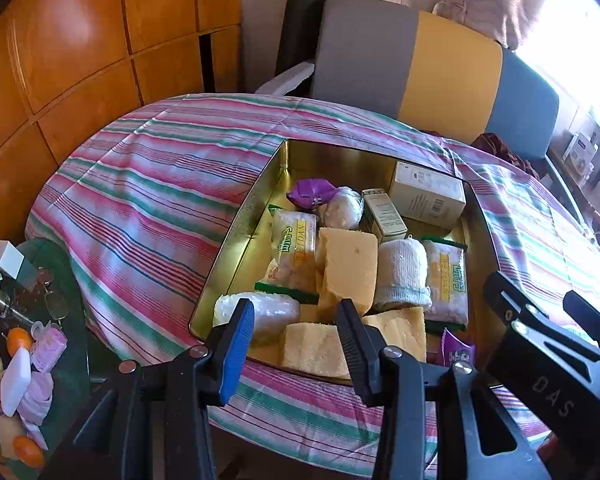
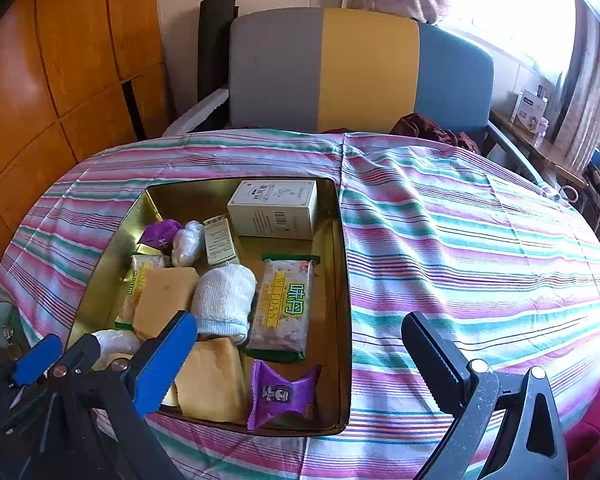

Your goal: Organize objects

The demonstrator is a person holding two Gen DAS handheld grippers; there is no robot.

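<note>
A gold tin (image 1: 236,248) sits on the striped tablecloth, packed with yellow sponges (image 1: 350,266), a rolled white cloth (image 1: 404,276), cracker packets (image 2: 284,304), purple sweets (image 2: 282,394), two cardboard boxes (image 2: 274,208) and plastic-wrapped lumps (image 1: 272,312). My left gripper (image 1: 296,336) hovers over the tin's near edge, its jaws partly apart with nothing gripped. My right gripper (image 2: 300,360) stands wide open above the tin's near right corner, also with nothing in it. Each gripper shows in the other's view: the right gripper (image 1: 548,308) and the left gripper (image 2: 58,354).
A low side table (image 1: 72,344) at the left holds oranges, pink rolls, a white bar and glasses. Behind the table stands a chair (image 2: 360,72) with a grey, yellow and blue back. Wooden panels line the left wall. Bare striped tablecloth (image 2: 480,260) lies right of the tin.
</note>
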